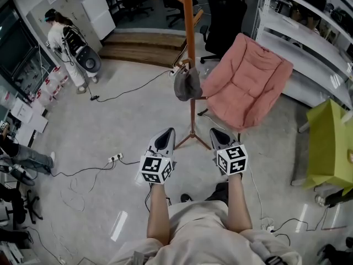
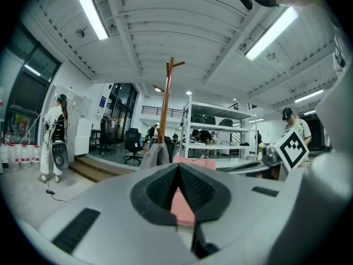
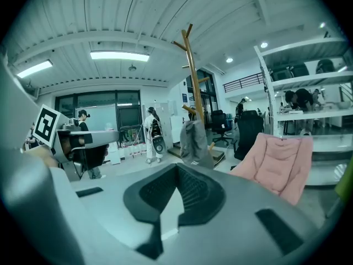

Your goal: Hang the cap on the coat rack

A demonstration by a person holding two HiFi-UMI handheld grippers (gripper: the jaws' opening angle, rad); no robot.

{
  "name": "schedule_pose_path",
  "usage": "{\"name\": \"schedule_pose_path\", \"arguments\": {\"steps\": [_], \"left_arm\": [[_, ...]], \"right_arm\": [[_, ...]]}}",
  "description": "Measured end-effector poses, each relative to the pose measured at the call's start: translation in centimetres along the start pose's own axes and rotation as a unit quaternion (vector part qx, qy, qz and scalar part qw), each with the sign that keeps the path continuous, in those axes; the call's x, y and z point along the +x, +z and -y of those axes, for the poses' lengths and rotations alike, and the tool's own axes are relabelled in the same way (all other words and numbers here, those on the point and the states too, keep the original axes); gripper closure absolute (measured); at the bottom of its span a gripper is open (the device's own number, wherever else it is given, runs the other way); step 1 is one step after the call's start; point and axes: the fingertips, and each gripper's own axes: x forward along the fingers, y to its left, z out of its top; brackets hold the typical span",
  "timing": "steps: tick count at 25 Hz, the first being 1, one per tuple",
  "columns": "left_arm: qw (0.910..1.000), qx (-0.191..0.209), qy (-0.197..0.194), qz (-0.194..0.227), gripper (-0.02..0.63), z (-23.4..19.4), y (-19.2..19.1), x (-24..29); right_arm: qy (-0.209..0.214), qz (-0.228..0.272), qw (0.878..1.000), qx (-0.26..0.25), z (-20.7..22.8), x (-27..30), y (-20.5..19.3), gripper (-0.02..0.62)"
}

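Note:
A grey cap [image 1: 187, 84] hangs on a low peg of the wooden coat rack [image 1: 190, 48], which stands on the floor ahead of me. In the left gripper view the cap [image 2: 156, 154] shows beside the rack's pole [image 2: 165, 104]. The right gripper view has the cap [image 3: 194, 142] hanging off the pole [image 3: 193, 87]. My left gripper [image 1: 165, 139] and right gripper [image 1: 218, 137] are held side by side short of the rack's feet, apart from the cap. Both the left gripper [image 2: 177, 169] and the right gripper [image 3: 176, 170] are shut with nothing in them.
A pink folding chair [image 1: 248, 84] stands just right of the rack. Cables and a power strip [image 1: 115, 158] lie on the floor at left. A person in white [image 1: 63, 46] stands far left. Shelving [image 1: 309, 43] and a green seat [image 1: 331, 142] line the right side.

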Motion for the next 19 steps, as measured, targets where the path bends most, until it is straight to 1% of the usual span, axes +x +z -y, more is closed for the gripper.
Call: {"name": "schedule_pose_path", "arguments": {"steps": [7, 11, 15, 19], "left_arm": [[1.0000, 0.004, 0.006, -0.003, 0.598, -0.4, 0.1, 0.0], [0.9999, 0.003, 0.014, -0.009, 0.598, -1.0, -0.5, -0.2], [0.9998, 0.000, 0.022, -0.004, 0.598, -1.5, -0.2, -0.6], [0.9997, -0.002, 0.023, -0.002, 0.598, -1.6, 0.0, -0.6]], "right_arm": [[0.016, 0.016, 1.000, -0.012, -0.9, 0.6, 1.6, 0.591], [0.029, 0.014, 0.999, -0.016, -1.6, 1.0, 1.2, 0.591], [0.044, 0.019, 0.999, -0.026, -2.5, 1.4, 1.7, 0.591], [0.048, 0.028, 0.998, -0.034, -2.8, 1.6, 2.4, 0.591]]}}
